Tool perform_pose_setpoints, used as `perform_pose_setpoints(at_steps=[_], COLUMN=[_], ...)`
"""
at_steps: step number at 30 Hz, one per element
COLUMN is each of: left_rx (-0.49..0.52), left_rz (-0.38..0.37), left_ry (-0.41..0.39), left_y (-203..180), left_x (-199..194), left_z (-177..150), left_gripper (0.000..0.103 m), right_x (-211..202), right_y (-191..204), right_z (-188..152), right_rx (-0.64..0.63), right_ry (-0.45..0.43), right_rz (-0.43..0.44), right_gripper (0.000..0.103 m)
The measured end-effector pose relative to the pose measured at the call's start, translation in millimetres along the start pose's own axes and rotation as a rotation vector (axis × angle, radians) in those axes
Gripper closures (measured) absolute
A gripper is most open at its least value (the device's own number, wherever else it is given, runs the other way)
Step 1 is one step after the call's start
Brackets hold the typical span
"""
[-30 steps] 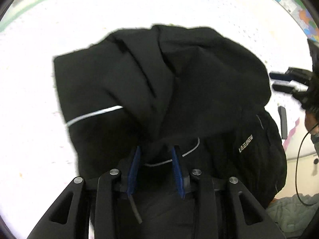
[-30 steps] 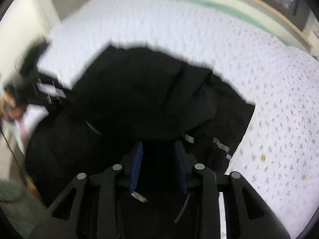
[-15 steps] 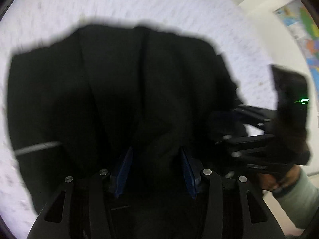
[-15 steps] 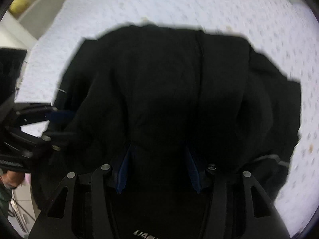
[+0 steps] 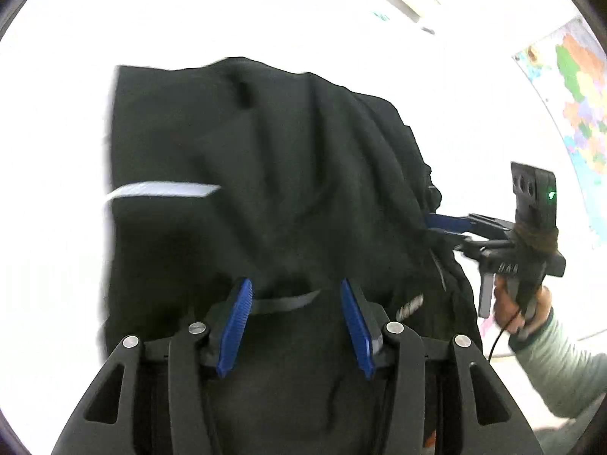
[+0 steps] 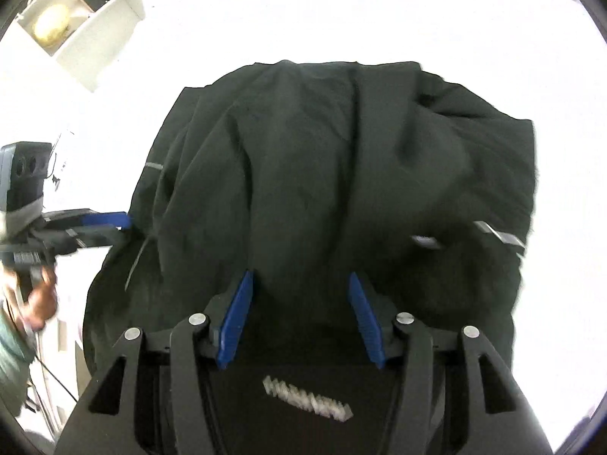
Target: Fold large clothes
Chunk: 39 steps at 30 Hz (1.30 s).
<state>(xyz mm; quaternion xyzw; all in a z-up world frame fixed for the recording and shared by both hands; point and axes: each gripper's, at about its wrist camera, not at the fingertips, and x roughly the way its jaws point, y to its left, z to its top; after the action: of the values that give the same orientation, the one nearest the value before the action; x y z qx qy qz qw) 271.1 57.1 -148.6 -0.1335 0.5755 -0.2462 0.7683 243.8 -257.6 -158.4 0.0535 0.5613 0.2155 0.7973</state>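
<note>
Overhead, the light washes the white bed cover (image 5: 57, 151) almost blank, so its far edge and corners blur into glare in both wrist views. Beyond it, in the right wrist view, a pale shelf unit (image 6: 102, 49) stands off past the far left corner with a yellowish round object (image 6: 51, 24) in one cubby, and in the left wrist view a coloured wall map (image 5: 580, 113) hangs on the right.

Across the middle of the cover lies the black garment (image 5: 265, 170), bunched into long ridges and folds running away from the cameras, its far hem roughly straight. A pale reflective stripe (image 5: 163, 190) crosses its left part, another grey strip (image 6: 500, 236) shows near its right edge, and white lettering (image 6: 307, 402) sits on the near cloth.

The left gripper (image 5: 297, 322) stands spread wide, blue pads (image 5: 237, 326) apart, black cloth and a grey band lying between them without being pinched. The right gripper (image 6: 301, 318) is likewise parted over the fabric; seen from the left camera, its tips (image 5: 444, 223) reach the garment's right edge.
</note>
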Motion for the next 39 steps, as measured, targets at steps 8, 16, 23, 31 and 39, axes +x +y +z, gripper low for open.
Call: perform_pose_setpoints(at_steps=[8,16,23,31,39], left_rx=[-0.367,-0.551,-0.567,-0.36,-0.449], left_rz=[0.095,-0.095,-0.132,-0.324,-0.328], left_ry=[0.017,0.111,0.107,0.117,0.158], left_y=[100.6,126.5,127.1,64.7,66.1], left_x=[-59.5,-40.2,-29.2,-38.7,-19.8], left_z=[-130.6,-210.7,-215.1,-190.8,-218.5], left_gripper=[0.049,0.048,0.043,0.043,0.043], right_x=[-44.4,-60.6,-36.3,-61.5,-21.2], right_y=[-68.3,-114.0,-130.3,-90.6,-62.1], right_z=[-91.0,-180.8,-240.2,-224.2,-249.2], right_rx=[0.168,0.335,0.456,0.359,0.343], right_ry=[0.075,0.175,0.262,0.146,0.292], right_rz=[-0.096,-0.097,-0.036,0.153,0.096], right_gripper=[0.046,0.046,0.045,0.07,0.053])
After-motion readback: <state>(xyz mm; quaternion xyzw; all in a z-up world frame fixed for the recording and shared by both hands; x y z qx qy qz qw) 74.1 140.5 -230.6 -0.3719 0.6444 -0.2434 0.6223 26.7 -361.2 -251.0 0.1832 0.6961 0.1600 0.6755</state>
